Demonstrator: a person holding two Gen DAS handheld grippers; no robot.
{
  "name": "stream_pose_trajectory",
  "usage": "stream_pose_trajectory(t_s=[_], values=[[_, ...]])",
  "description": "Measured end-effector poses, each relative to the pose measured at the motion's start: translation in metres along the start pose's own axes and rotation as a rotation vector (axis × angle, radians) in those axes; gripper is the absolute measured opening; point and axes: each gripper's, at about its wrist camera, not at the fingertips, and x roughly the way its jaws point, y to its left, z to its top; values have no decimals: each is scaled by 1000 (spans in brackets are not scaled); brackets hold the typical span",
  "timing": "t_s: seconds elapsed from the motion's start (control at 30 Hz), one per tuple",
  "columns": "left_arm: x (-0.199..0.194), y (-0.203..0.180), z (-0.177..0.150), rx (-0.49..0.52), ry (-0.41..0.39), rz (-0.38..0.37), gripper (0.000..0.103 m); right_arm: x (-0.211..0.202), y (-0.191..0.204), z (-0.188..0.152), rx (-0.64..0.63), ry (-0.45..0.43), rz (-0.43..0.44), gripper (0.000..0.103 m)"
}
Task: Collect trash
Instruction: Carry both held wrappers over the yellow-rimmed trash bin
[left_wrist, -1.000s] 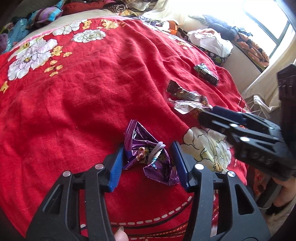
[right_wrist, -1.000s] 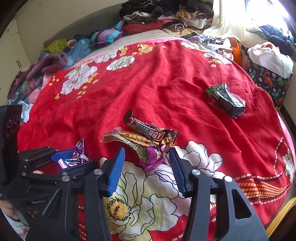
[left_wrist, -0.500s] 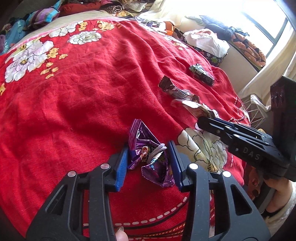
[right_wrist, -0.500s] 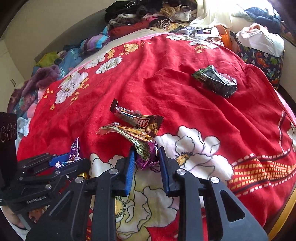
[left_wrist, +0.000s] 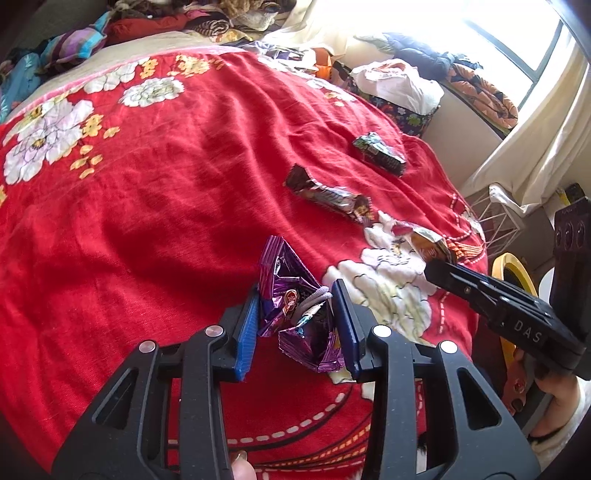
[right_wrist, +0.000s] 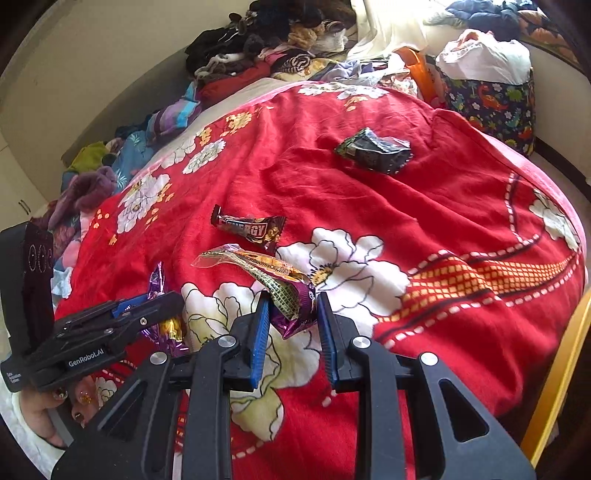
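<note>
My left gripper (left_wrist: 295, 325) is shut on a crumpled purple foil wrapper (left_wrist: 291, 306), lifted a little off the red floral bedspread (left_wrist: 155, 221). My right gripper (right_wrist: 291, 328) is shut on the purple end of a long yellow-and-purple wrapper (right_wrist: 273, 273), also raised; it shows in the left wrist view (left_wrist: 424, 240) too. A brown energy-bar wrapper (right_wrist: 251, 227) (left_wrist: 328, 194) lies flat on the bed beyond. A dark green-black packet (right_wrist: 373, 149) (left_wrist: 380, 153) lies farther back toward the bed's far edge.
Piled clothes (right_wrist: 280, 48) line the head of the bed. A dinosaur-print fabric bin (right_wrist: 491, 107) stands past the far side. A white wire basket (left_wrist: 498, 218) and a yellow-rimmed round object (left_wrist: 517, 273) sit on the floor by the curtain.
Both grippers closed from open onto their wrappers, then lifted them slightly and drew back toward the bed's near edge.
</note>
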Motion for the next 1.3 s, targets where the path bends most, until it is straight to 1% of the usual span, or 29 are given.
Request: stream_pose_trajectory(t_s=[0.57, 0.9, 1.13, 1.3], values=[[-15, -30, 9, 76, -53, -28, 30, -41, -10, -9, 23, -67, -34, 24], [-22, -50, 11, 117, -74, -59, 30, -66, -17, -11, 43, -124, -55, 24], [-30, -67, 14, 167, -117, -65, 30, -83, -25, -13, 57, -168, -72, 24], [-32, -80, 14, 194, -128, -77, 30, -94, -30, -14, 69, -192, -79, 24]])
